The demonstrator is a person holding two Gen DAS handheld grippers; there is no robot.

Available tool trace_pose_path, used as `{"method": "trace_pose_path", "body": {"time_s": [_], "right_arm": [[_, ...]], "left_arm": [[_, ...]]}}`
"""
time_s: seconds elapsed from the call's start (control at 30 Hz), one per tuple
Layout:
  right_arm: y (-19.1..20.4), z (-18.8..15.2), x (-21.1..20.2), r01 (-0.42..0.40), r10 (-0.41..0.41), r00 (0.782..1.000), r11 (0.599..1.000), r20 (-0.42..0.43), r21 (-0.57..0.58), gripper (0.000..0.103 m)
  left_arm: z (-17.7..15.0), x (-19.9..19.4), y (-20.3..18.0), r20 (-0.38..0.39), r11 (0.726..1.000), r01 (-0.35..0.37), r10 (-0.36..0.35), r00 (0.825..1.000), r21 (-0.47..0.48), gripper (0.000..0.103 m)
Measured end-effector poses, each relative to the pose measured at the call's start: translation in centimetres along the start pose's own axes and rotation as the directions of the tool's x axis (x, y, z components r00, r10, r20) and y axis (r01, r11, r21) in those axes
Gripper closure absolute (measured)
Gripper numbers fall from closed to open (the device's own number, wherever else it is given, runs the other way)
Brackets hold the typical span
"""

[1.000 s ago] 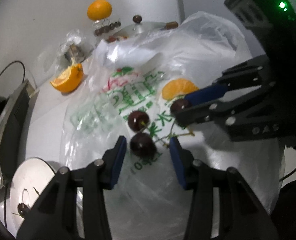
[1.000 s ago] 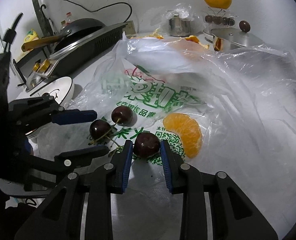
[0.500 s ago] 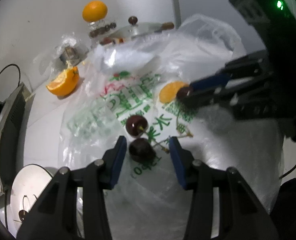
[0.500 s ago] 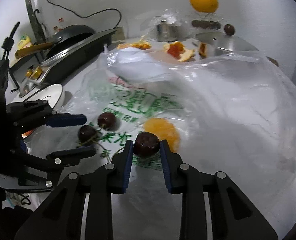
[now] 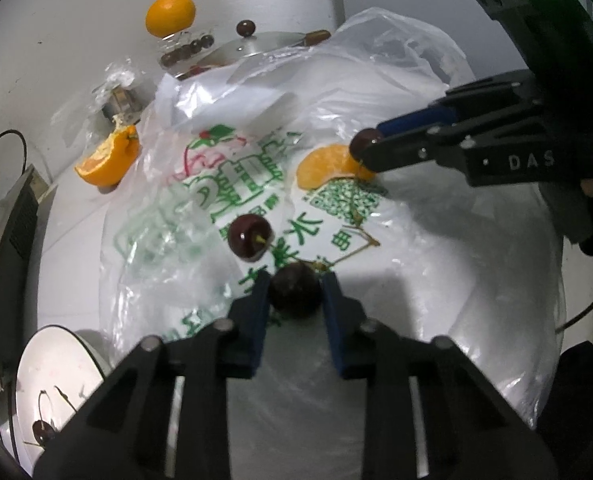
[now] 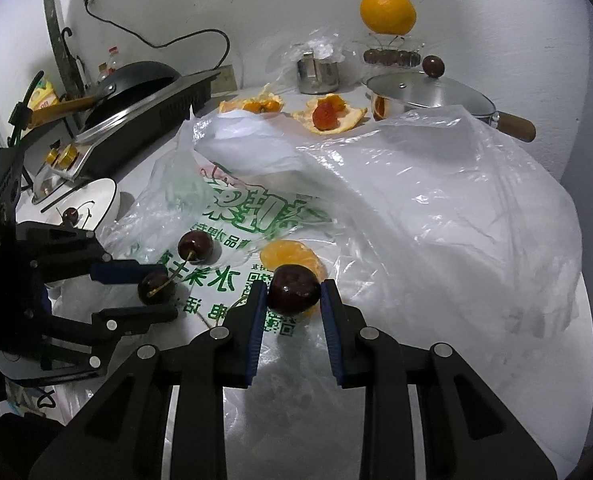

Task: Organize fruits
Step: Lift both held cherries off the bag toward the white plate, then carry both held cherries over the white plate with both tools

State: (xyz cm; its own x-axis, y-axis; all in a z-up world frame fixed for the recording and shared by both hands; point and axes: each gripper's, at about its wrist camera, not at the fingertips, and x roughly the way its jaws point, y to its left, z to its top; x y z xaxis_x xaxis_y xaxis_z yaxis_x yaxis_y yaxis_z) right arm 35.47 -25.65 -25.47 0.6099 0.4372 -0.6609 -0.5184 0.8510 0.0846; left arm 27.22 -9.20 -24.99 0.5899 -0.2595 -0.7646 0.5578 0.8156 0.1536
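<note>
My left gripper (image 5: 295, 292) is shut on a dark cherry (image 5: 295, 290) that rests on the printed plastic bag (image 5: 416, 240). A second cherry (image 5: 250, 236) with a stem lies just beyond it. My right gripper (image 6: 293, 292) is shut on another cherry (image 6: 293, 290) and holds it a little above the bag (image 6: 436, 220), over a peeled orange segment (image 6: 288, 254). In the right wrist view the left gripper (image 6: 164, 290) shows at the left with its cherry (image 6: 156, 288). A white bowl (image 5: 56, 364) at the lower left holds one cherry (image 5: 43, 431).
A whole orange (image 6: 388, 10) sits on a glass stand by the back wall, beside a lidded steel pot (image 6: 424, 92) and a metal cup (image 6: 318, 72). Orange peel and pieces (image 6: 328, 114) lie behind the bag. A stove with a wok (image 6: 136, 92) stands at the left.
My left jaws have closed onto the near cherry. The right gripper has lifted its cherry off the bag and carried it back over the orange segment.
</note>
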Motion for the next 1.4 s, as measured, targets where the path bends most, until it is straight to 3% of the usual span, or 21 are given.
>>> {"method": "trace_pose_path", "body": {"time_s": [0.33, 0.93, 1.4], "right_arm": [[0.1, -0.1, -1.2, 0.015, -0.015, 1.000, 1.000, 0.019, -0.001, 0.074], [3.0, 0.0, -4.8, 0.045, -0.042, 0.997, 0.998, 0.069, -0.049, 0.074], [6.4, 0.7, -6.2, 0.049, -0.039, 0.995, 0.993, 0.090, -0.107, 0.074]], "left_arm": [[-0.1, -1.1, -0.7, 0.008, 1.000, 0.006, -0.006, 1.000, -0.013, 0.078], [-1.3, -5.3, -1.7, 0.090, 0.995, 0.016, -0.007, 0.996, -0.098, 0.078], [-2.7, -9.5, 0.5, 0.145, 0.984, -0.065, 0.089, 0.985, -0.166, 0.078]]}}
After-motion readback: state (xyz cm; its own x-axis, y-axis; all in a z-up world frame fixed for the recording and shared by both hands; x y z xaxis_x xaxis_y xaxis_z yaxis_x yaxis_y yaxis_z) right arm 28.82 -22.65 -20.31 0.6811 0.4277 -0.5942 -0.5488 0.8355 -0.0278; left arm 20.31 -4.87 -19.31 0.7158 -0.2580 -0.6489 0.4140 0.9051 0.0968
